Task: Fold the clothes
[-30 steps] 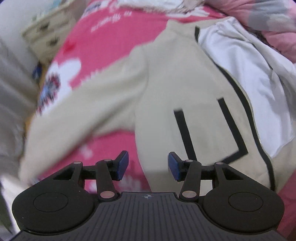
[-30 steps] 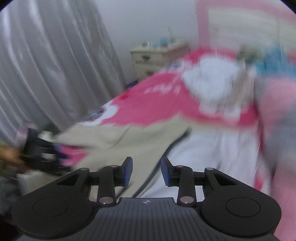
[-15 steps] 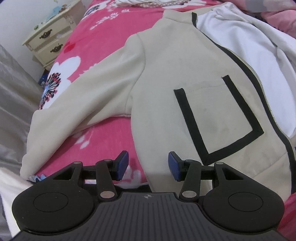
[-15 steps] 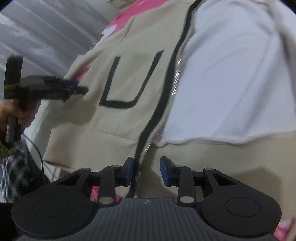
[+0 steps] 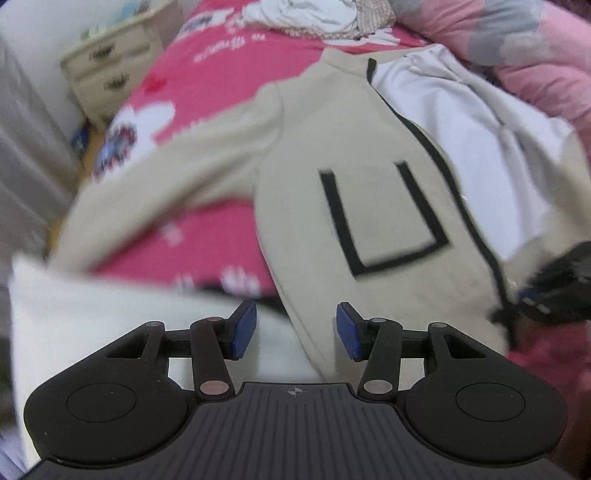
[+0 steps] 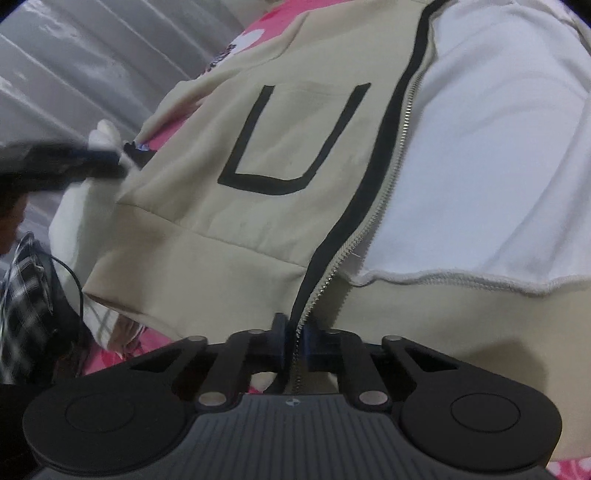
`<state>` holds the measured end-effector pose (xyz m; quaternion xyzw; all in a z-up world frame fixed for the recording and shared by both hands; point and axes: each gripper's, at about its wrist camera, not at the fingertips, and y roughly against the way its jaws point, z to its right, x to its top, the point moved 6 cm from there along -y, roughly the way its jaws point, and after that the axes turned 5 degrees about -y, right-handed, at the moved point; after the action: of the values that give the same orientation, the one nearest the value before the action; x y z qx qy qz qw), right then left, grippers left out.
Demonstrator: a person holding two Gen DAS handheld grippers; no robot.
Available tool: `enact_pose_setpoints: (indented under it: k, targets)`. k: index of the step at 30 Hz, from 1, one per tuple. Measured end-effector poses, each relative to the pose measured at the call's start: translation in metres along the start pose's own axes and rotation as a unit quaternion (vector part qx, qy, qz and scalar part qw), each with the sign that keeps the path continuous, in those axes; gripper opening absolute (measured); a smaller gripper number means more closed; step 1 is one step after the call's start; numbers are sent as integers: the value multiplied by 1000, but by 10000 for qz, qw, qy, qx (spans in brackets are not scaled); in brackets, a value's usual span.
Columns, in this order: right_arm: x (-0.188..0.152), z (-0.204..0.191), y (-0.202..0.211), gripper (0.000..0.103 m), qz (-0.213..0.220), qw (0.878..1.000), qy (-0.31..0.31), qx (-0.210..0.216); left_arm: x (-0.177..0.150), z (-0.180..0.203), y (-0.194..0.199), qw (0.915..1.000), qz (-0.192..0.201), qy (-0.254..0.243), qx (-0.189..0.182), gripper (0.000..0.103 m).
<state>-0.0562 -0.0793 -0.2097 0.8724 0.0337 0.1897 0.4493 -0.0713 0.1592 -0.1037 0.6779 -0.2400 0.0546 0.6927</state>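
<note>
A beige zip jacket (image 5: pixel 369 147) with black trim and a white lining lies open on the pink bed. A black U outlines its pocket (image 6: pixel 280 147). My right gripper (image 6: pixel 295 341) is shut on the jacket's zipper edge at the bottom hem; the zipper teeth run between its blue pads. In the left wrist view that gripper (image 5: pixel 554 291) shows blurred at the right edge. My left gripper (image 5: pixel 295 330) is open above the hem's left corner, with nothing pinched. It appears blurred in the right wrist view (image 6: pixel 74 166), beside the jacket's side seam.
The pink floral bedsheet (image 5: pixel 221 74) lies under the jacket. A cream nightstand (image 5: pixel 110 77) stands at the far left. White clothes (image 5: pixel 306 14) and a pink quilt (image 5: pixel 535 55) lie at the head. A grey curtain (image 6: pixel 92 66) hangs along the side. A checked sleeve (image 6: pixel 22 295) is at the left.
My right gripper dropped from a high view of the room to the jacket's hem and closed on the zipper edge. My left gripper drew back toward the bed's near edge, still open.
</note>
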Motion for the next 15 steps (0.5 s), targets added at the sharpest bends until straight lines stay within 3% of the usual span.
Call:
enact_pose_setpoints:
  k: [3,6,9,15]
  targets:
    - [3,-10,14,7,114,9996,241,-33,-18,-1,3,9992,-121,322,-197,48]
    - [0,-8,29,7,180,9989,385,-181,-26,3,-3,9992,-198,284,-205,48]
    - [-5,-3,20,7,72,9985,398,-372,-30,11,-10,9995,-286,71,-124,48]
    - [-10,-6,10,7,2,9971,585,-488,-45,30,-18,9947,-362,-864,427,48]
